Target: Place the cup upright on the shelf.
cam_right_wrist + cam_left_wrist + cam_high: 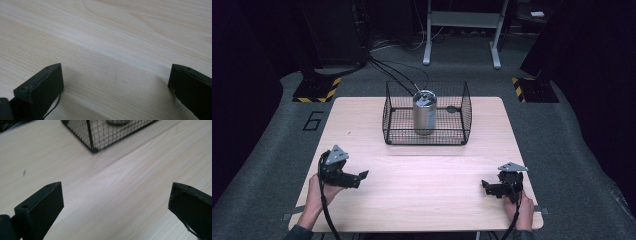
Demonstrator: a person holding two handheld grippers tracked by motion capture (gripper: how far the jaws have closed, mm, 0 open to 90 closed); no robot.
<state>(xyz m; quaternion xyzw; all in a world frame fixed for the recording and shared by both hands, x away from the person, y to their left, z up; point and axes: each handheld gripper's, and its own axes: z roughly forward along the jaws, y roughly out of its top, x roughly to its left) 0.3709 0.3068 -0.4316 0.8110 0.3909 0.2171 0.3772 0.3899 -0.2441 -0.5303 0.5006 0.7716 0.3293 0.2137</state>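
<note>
— Pale wooden table (422, 185) under dim light, dark carpet all around it. What do we have to work with?

— We see a black wire basket (427, 114) at the far middle of the table, and a metal can (424, 112) standing upright inside it. Both our grippers are on the near side of the basket and well apart from it: the left gripper (360, 176) near and to the left, the right gripper (484, 186) near and to the right, each held in a hand close to the tabletop.

— Are the jaws ready?

— Both pairs stand wide apart and hold nothing. In the left gripper view a near corner of the basket shows beyond the jaws; in the right gripper view we see bare wood between them.

— How should we go about taking the can?

— We judge it best to come in over the basket's open top, not through the mesh, keep the jaws spread wider than the can, close on its smooth sides below the rim, and lift straight up so it clears the wire walls without tipping
</note>
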